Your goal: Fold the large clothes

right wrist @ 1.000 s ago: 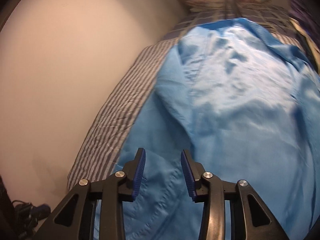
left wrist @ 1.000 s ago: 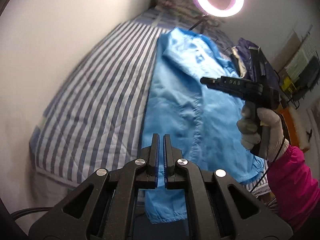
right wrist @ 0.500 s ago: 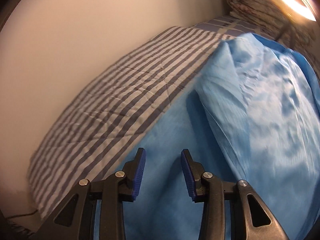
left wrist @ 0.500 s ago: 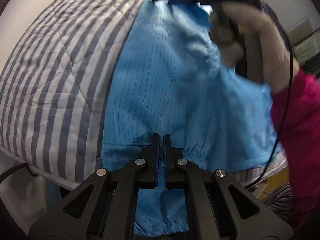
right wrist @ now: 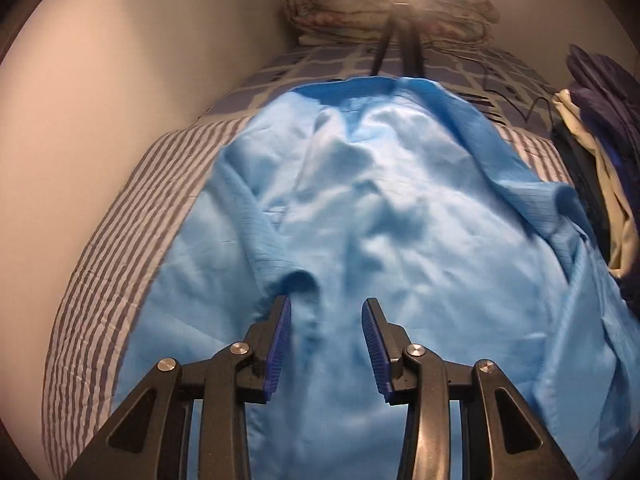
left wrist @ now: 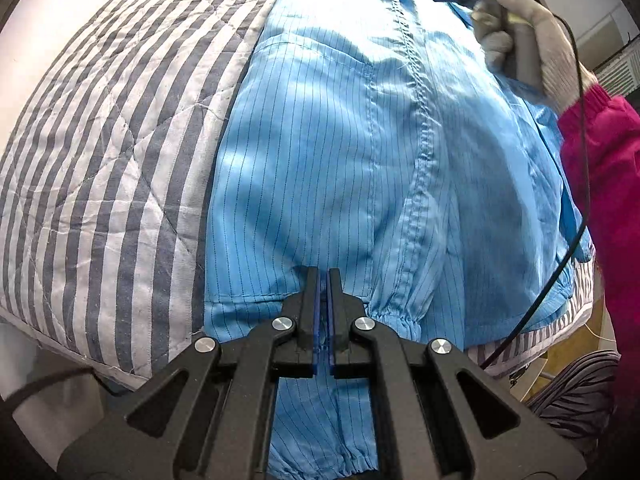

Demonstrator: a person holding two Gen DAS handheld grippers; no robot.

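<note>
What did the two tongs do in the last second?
The left tongs dropped down close to the blue garment near its gathered hem. The right tongs swung across the garment, up towards its collar end. Left tongs stayed shut, right tongs stayed open and gripped nothing; the garment stayed spread on the striped quilt.

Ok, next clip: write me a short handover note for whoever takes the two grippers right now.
Left gripper: shut, tips down at the hem end of the blue garment; whether cloth is pinched between the pads I cannot tell.
Right gripper: open, holding nothing, over the middle of the garment; a raised fold lies by its left finger.
Garment: spread lengthwise on the striped quilt, collar at the far end, elastic hem at the near edge, one part hanging over the bed's edge.
Done: garment laid out.
Left: no clear fold is made yet, so probably all of the folding.
</note>
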